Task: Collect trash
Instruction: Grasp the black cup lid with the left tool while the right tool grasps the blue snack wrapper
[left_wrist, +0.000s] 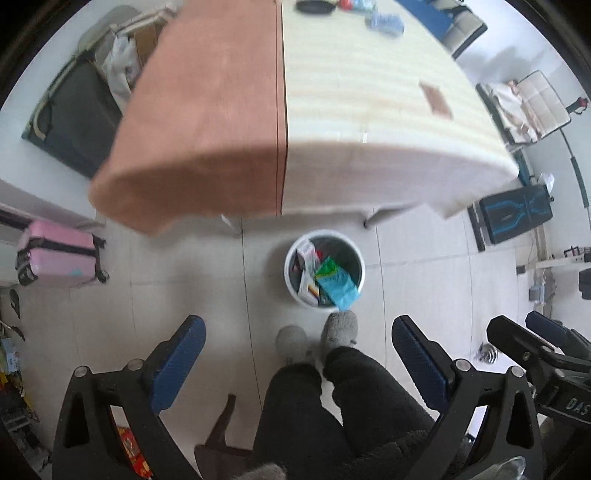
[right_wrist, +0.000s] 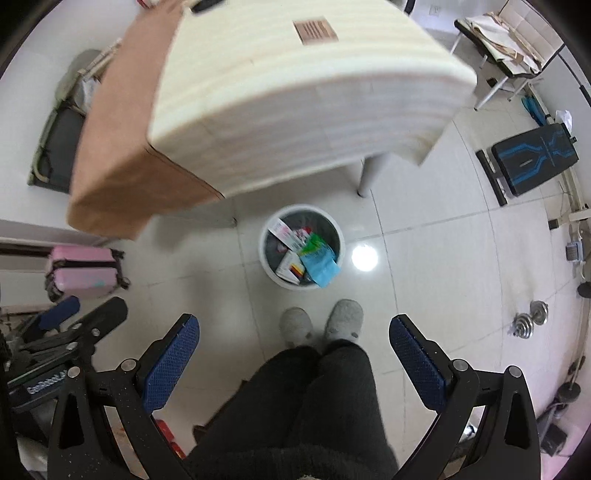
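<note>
A white round trash bin (left_wrist: 295, 291) stands on the tiled floor just in front of the table; it also shows in the right wrist view (right_wrist: 267, 267). It holds several packets, with a blue-green wrapper (left_wrist: 338, 282) (right_wrist: 319, 264) leaning over its near rim. My left gripper (left_wrist: 297, 332) is open and empty, high above the floor. My right gripper (right_wrist: 293, 330) is open and empty too, beside it. Blue crumpled trash (left_wrist: 386, 22) and small items lie at the table's far end.
The table (left_wrist: 332, 110) is covered with a brown cloth and a cream striped cloth (right_wrist: 295, 110). The person's legs and grey slippers (right_wrist: 341, 319) are below the grippers. A pink suitcase (left_wrist: 55, 254) stands left, a black-blue bench (right_wrist: 535, 158) and dumbbells (right_wrist: 530, 319) right.
</note>
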